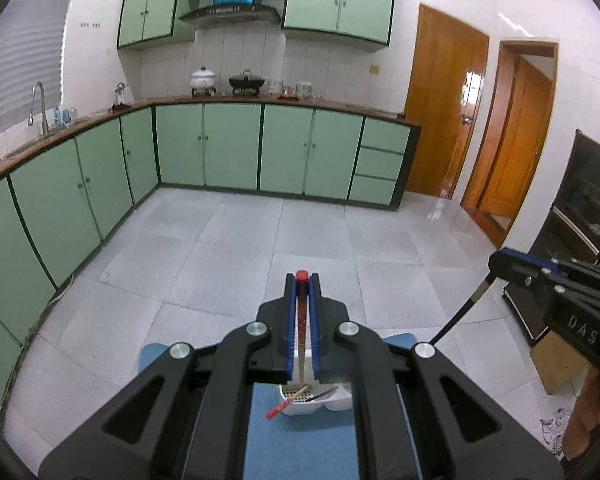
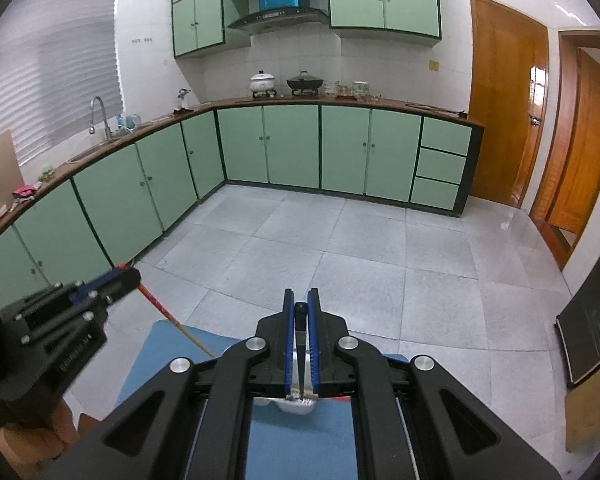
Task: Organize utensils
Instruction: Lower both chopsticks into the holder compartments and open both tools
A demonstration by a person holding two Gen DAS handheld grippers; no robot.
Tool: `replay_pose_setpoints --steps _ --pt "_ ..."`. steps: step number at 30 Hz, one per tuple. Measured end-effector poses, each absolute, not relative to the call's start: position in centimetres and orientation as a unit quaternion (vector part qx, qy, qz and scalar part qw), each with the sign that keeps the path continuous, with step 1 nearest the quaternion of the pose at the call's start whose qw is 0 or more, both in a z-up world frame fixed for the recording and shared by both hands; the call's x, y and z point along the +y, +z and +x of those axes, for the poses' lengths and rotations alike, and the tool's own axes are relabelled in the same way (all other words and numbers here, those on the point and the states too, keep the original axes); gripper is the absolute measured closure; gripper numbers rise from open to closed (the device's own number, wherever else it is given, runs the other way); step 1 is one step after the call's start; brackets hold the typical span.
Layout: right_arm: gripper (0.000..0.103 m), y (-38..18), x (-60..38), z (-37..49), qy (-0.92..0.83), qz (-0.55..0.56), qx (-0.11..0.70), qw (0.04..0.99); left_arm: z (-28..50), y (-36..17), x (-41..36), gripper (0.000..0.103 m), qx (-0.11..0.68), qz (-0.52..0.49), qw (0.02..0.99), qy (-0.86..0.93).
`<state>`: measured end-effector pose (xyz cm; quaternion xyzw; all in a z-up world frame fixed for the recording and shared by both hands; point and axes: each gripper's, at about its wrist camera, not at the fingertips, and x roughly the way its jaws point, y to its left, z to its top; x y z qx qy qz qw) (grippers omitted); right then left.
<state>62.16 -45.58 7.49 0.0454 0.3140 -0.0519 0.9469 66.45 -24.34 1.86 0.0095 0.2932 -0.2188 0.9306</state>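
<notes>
My left gripper (image 1: pixel 302 280) is shut on a wooden chopstick with a red cap (image 1: pixel 301 320), which points down toward a white utensil holder (image 1: pixel 332 404) on a blue mat (image 1: pixel 300 448). Another red-tipped chopstick (image 1: pixel 286 402) and a dark one (image 1: pixel 322 394) lean in the holder. My right gripper (image 2: pixel 301 294) is shut on a black chopstick (image 2: pixel 300 328) above the same holder (image 2: pixel 300 405). Each gripper shows in the other's view: the right gripper (image 1: pixel 496 264) holds its black stick (image 1: pixel 460 314), and the left gripper (image 2: pixel 134 278) holds its red-and-wood stick (image 2: pixel 172 320).
Grey tiled floor (image 1: pixel 260 248) lies beyond the mat. Green base cabinets (image 1: pixel 228 148) run along the left and back walls under a counter with a sink tap (image 1: pixel 40 104) and pots (image 1: pixel 246 80). Wooden doors (image 1: pixel 444 108) stand at the right, then a black appliance (image 1: pixel 588 200) and a cardboard box (image 1: pixel 556 364).
</notes>
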Motion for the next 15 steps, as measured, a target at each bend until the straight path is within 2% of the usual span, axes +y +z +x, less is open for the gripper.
replay_pose_setpoints --steps 9,10,13,15 --pt "0.095 0.3 -47.8 65.8 -0.046 0.074 0.367 0.926 69.7 -5.1 -24.0 0.097 0.345 0.020 0.913 -0.216" --pt "0.092 -0.1 -48.0 65.5 -0.046 0.077 0.371 0.924 69.8 -5.4 -23.7 0.095 0.348 0.020 0.912 -0.214" --pt "0.089 -0.9 -48.4 64.5 -0.052 0.076 0.376 0.922 69.3 -5.2 -22.6 0.079 0.346 0.025 0.914 -0.210" --pt "0.089 -0.3 -48.5 63.8 -0.051 0.075 0.373 0.923 68.5 -4.0 -21.8 0.077 0.338 0.029 0.916 -0.213"
